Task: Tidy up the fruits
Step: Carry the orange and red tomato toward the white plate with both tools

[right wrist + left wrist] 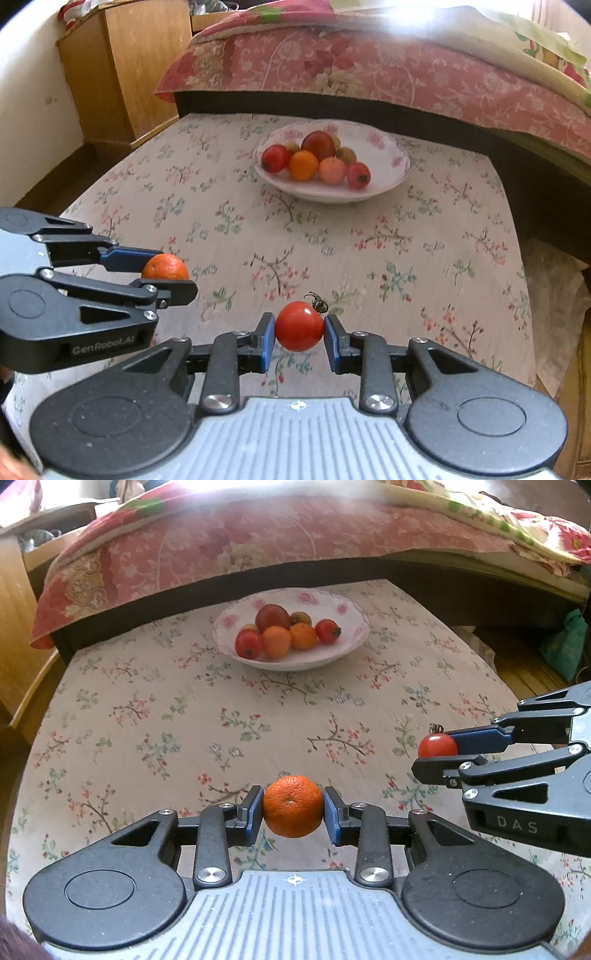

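Note:
My left gripper [293,806] is shut on an orange tangerine [293,805], held above the floral tablecloth near the front edge. My right gripper [299,331] is shut on a red tomato [299,325] with a dried stem. Each view shows the other gripper from the side: the right gripper [437,747] with the tomato [437,745] at right, the left gripper [166,269] with the tangerine [165,267] at left. A white bowl [343,642] with pink flowers, also the bowl [384,181] in the right wrist view, stands at the far side and holds several tomatoes and tangerines.
The table [184,716] wears a floral cloth and stands against a bed [221,550] with a pink patterned cover. A wooden cabinet [129,66] is at the far left. A green bag [565,646] sits on the floor at right.

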The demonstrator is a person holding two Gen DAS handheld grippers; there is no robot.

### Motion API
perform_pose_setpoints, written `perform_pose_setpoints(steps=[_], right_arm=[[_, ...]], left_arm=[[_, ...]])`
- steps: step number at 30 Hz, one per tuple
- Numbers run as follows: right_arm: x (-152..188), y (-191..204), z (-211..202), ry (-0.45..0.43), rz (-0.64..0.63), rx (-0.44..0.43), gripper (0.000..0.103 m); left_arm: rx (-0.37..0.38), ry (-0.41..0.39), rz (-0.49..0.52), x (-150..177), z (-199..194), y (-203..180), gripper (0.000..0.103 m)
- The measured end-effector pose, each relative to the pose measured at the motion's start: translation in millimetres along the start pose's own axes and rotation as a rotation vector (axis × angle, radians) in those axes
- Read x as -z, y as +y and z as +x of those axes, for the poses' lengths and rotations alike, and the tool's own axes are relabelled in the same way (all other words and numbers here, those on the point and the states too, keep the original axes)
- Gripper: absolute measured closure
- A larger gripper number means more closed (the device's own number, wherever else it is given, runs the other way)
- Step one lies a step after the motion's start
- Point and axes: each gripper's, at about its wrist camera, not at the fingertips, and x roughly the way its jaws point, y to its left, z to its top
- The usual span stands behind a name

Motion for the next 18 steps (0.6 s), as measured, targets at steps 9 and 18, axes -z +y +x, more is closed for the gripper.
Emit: perform_pose_setpoints(steps=[9, 18], right_arm=[[-14, 6, 4, -0.026, -0.018, 0.000, 0.072], [-23, 2, 6, -0.040, -0.007, 0.012, 0.072]], left_arm=[[-0.015, -0.034, 0.017, -13, 1, -4, 0.061], [-0.031, -0.048, 0.016, -21, 4, -3, 0.061]])
